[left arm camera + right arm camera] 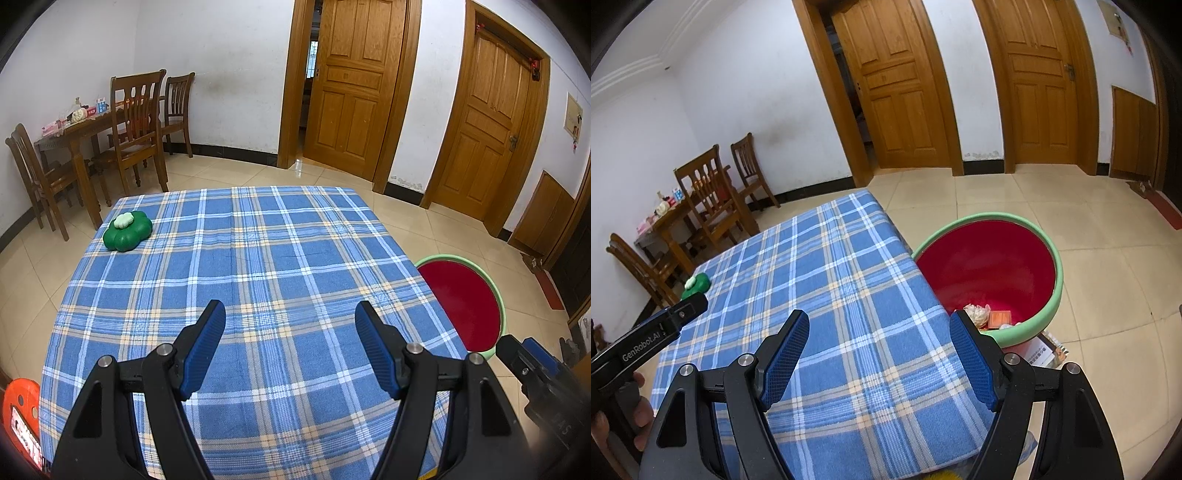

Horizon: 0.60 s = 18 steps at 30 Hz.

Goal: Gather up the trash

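Left gripper: the left gripper (pixel 290 325) is hovering over the blue plaid tablecloth (pixel 258 258), jaws spread apart, nothing between the blue ribbed pads (pixel 207 343).
Right gripper: the right gripper (pixel 879 332) is hanging over the table's near right corner, jaws likewise parted and empty.
Trash bin: the round bin with a red inside and pale green rim (pixel 1049 306) is standing on the tiled floor, just beside the table's right edge; crumpled paper and a small orange box (pixel 999 318) are lying at its bottom.
Remaining item: a green flower-shaped plastic piece with a white top (pixel 127 230) is sitting near the far left corner, well apart from both grippers.
Risk: the rounded lobes may be slipping out of a shallow pinch; a long carry across the table could be dropping it short of the bin.
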Tool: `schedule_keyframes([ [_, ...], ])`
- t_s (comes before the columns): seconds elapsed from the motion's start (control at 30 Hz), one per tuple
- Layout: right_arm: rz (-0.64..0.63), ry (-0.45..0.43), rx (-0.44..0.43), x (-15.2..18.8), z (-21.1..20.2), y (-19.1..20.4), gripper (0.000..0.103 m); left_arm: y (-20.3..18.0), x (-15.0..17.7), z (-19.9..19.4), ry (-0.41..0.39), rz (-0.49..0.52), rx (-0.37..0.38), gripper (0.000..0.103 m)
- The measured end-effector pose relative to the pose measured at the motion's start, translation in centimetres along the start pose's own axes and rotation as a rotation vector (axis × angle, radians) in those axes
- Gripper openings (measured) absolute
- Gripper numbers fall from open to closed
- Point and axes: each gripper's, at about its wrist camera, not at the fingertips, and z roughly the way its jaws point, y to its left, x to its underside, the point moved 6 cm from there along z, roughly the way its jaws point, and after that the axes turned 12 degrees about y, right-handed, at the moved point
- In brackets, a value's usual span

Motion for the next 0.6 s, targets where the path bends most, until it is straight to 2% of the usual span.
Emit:
schedule_keyframes([
  [0.6,0.001,0.002,0.000,0.11,-0.06,-0.01,0.079,0.10,0.11,0.12,0.002,-0.001,-0.003,0.072],
])
